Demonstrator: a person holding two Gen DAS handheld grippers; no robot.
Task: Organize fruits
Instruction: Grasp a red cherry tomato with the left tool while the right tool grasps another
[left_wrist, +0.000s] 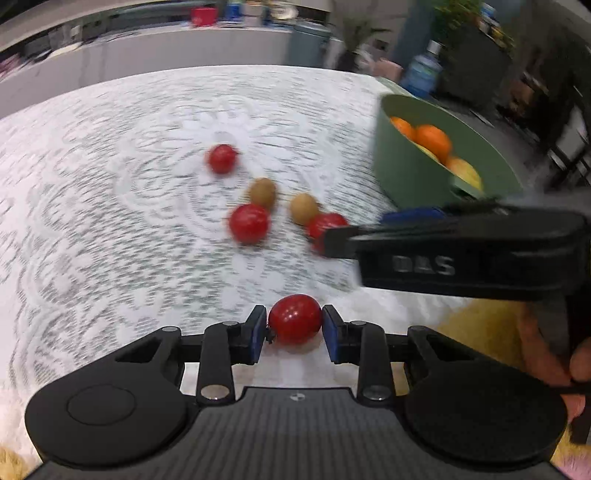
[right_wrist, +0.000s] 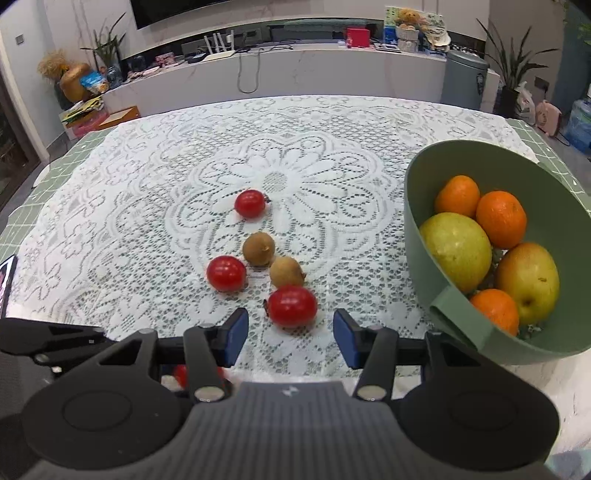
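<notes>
My left gripper (left_wrist: 294, 330) is shut on a red cherry tomato (left_wrist: 294, 324), with a blue pad touching each side, low over the lace tablecloth (left_wrist: 110, 221). My right gripper (right_wrist: 291, 334) is open, and another red tomato (right_wrist: 291, 305) lies on the cloth just ahead of its pads, apart from both. Farther out lie two more tomatoes (right_wrist: 226, 273) (right_wrist: 250, 203) and two small brown fruits (right_wrist: 258, 248) (right_wrist: 286, 272). A green bowl (right_wrist: 535, 343) at the right holds oranges (right_wrist: 500, 218) and yellow-green fruit (right_wrist: 458, 251).
In the left wrist view the right tool's black body (left_wrist: 461, 258) crosses from the right, in front of the bowl (left_wrist: 410, 173). A hand (left_wrist: 546, 354) holds it. A dark tablet edge (right_wrist: 7, 280) sits at the far left. Shelves, plants and a grey bin stand beyond the table.
</notes>
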